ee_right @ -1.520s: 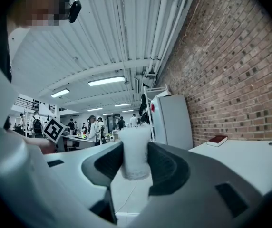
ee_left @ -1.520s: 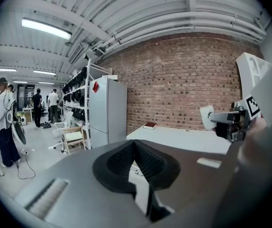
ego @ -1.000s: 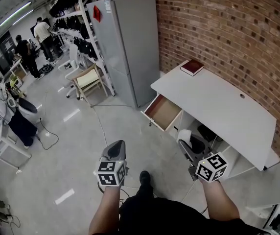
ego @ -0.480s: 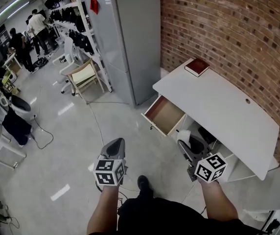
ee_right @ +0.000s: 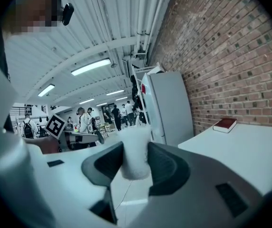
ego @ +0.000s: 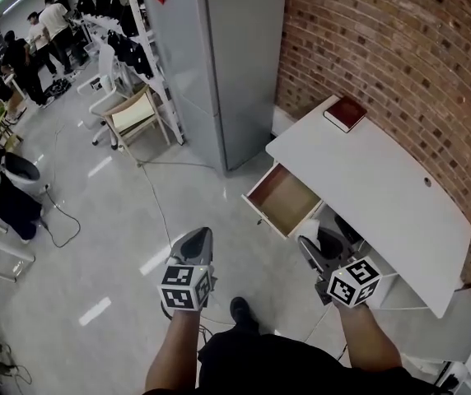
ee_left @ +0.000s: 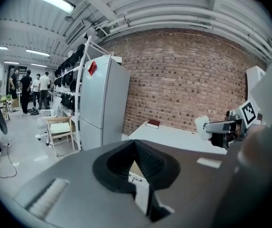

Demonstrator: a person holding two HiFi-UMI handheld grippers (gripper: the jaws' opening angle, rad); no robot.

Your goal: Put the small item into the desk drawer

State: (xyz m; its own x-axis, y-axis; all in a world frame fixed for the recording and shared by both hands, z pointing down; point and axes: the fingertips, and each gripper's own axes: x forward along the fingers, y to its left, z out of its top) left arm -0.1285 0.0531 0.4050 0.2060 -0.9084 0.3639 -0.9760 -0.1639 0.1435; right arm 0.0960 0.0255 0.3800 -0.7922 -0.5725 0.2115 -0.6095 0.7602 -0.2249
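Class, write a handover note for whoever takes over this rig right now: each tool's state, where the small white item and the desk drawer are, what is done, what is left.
Left tool: jaws together, nothing in them.
Right tool: shut on the small white item, held above the floor.
Desk drawer: pulled open, looks empty, just ahead of the right tool.
Done: drawer open, item gripped.
Left: carry the item over the drawer and release it inside; it is not there yet.

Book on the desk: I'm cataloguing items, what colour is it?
The book is dark red, clearest in the head view.
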